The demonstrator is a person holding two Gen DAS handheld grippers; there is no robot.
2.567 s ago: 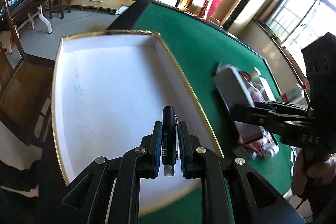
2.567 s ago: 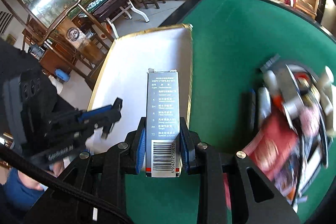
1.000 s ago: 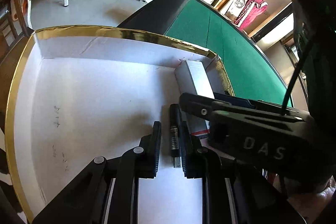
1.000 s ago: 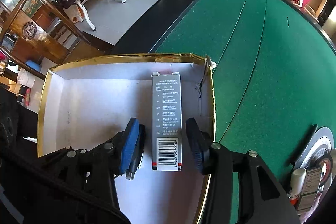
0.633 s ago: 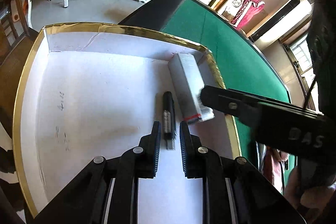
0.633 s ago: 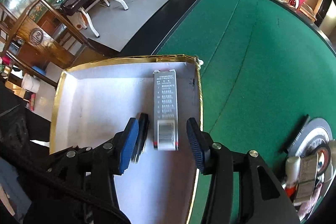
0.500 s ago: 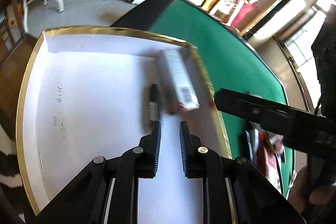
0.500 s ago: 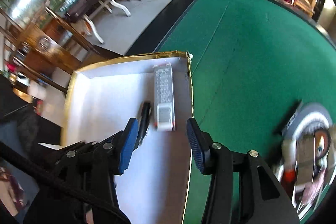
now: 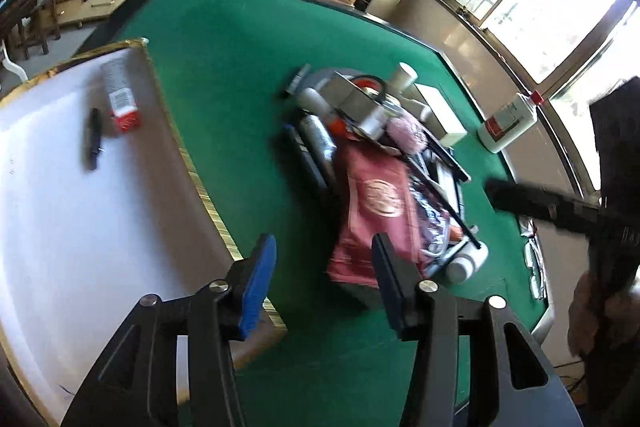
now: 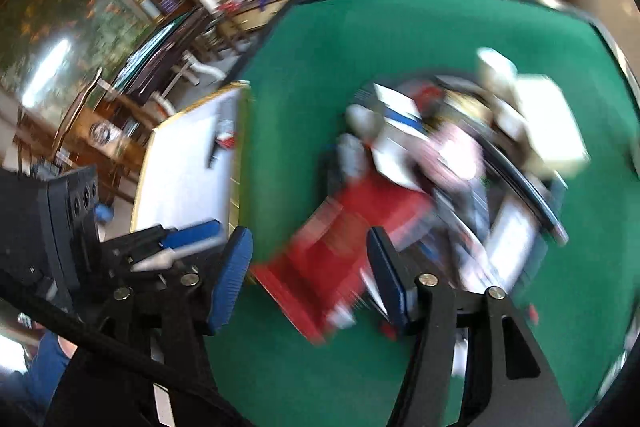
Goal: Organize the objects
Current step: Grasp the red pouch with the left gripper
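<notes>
Green felt table [image 9: 224, 75] carries a tangled pile [image 9: 380, 163] beside the white tray [image 9: 80, 235], where 2 items already lie, and with left gripper [image 9: 324, 283] and right gripper [image 10: 310, 273] both opening, empty, a hasty grab risks dragging neighbours.

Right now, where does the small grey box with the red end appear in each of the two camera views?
Left wrist view: the grey box lies in the upper left, inside the white tray near its far right corner, beside the black pen.
Right wrist view: the grey box sits left of centre, small and blurred, in the same far corner of the white tray.
Shared landmark: the tray's gold rim.
</notes>
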